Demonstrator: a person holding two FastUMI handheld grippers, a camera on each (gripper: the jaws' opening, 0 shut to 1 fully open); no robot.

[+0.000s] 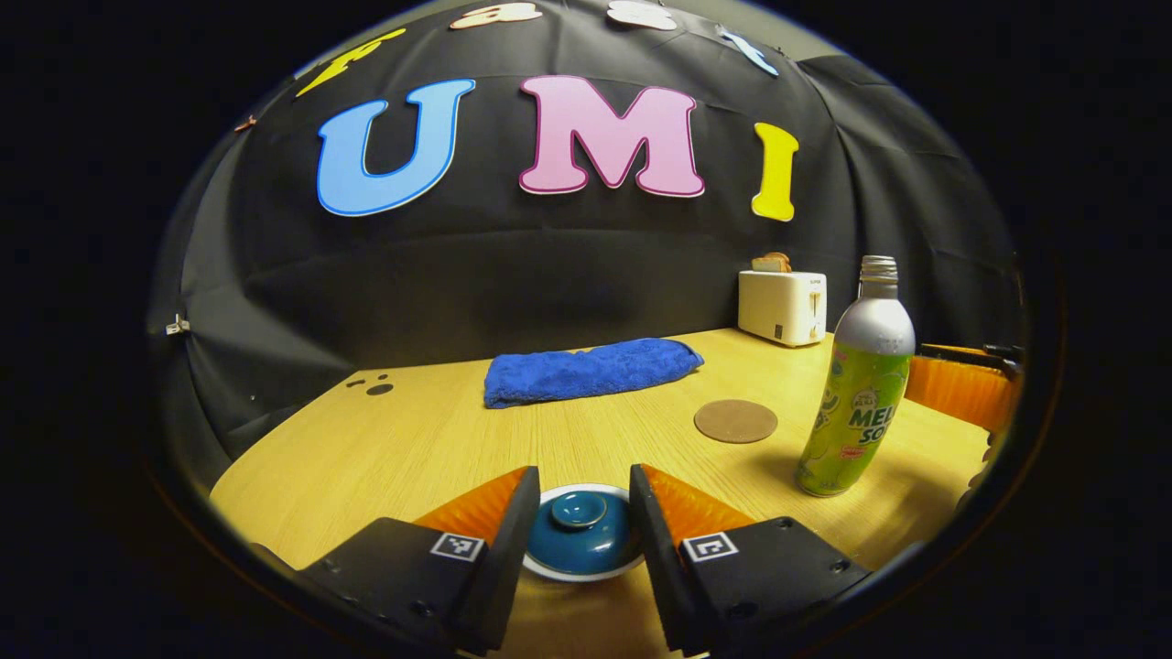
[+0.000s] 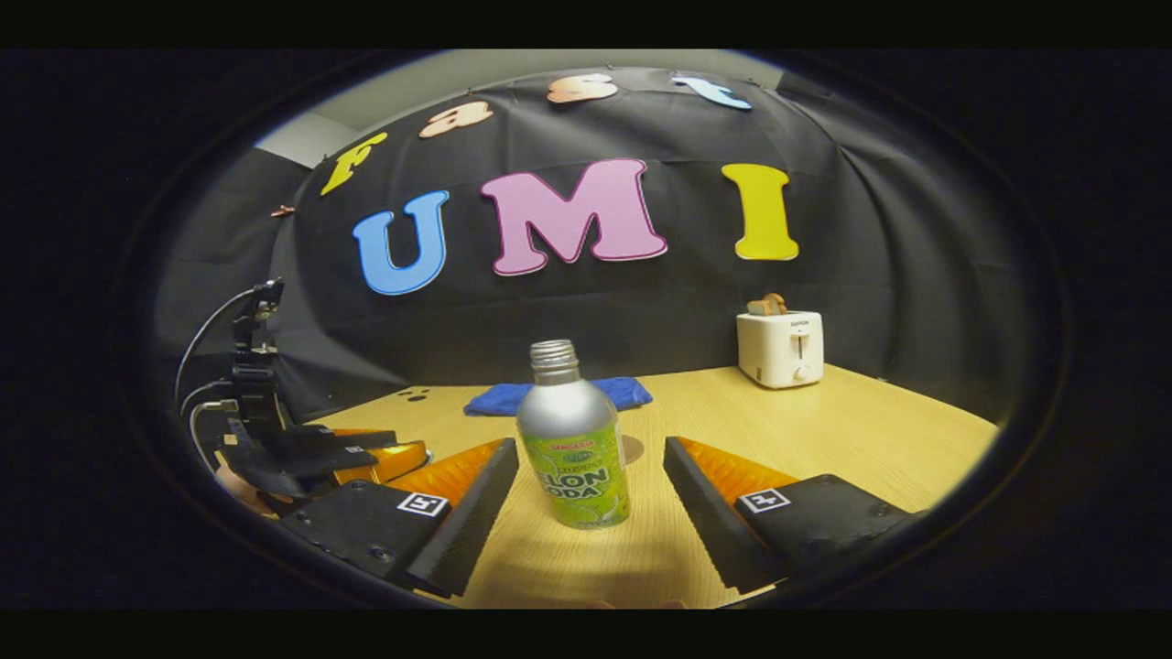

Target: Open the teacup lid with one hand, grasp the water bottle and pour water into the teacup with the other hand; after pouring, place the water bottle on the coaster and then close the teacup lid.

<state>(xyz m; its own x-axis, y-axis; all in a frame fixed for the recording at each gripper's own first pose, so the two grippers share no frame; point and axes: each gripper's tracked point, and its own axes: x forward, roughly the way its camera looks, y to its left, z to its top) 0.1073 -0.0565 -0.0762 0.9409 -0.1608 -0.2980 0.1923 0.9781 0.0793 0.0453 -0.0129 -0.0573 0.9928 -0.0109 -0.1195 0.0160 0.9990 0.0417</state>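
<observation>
Left gripper point(image 1: 583, 499), spread, is being positioned around dark-blue ceramic teacup lid point(image 1: 579, 534); right gripper point(image 2: 591, 476), spread, around uncapped green-and-silver metal water bottle point(image 2: 572, 439); tipping is being risked by an off-centre closing.

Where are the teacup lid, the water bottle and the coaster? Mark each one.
teacup lid point(image 1: 580, 535), left gripper view, on its domed top below the knob.
water bottle point(image 2: 574, 467), right gripper view, on the green label of its body.
coaster point(image 1: 735, 421), left gripper view, on the middle of the flat disc.

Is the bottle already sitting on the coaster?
No: in the left gripper view the water bottle stands on bare table, apart from the coaster.
</observation>
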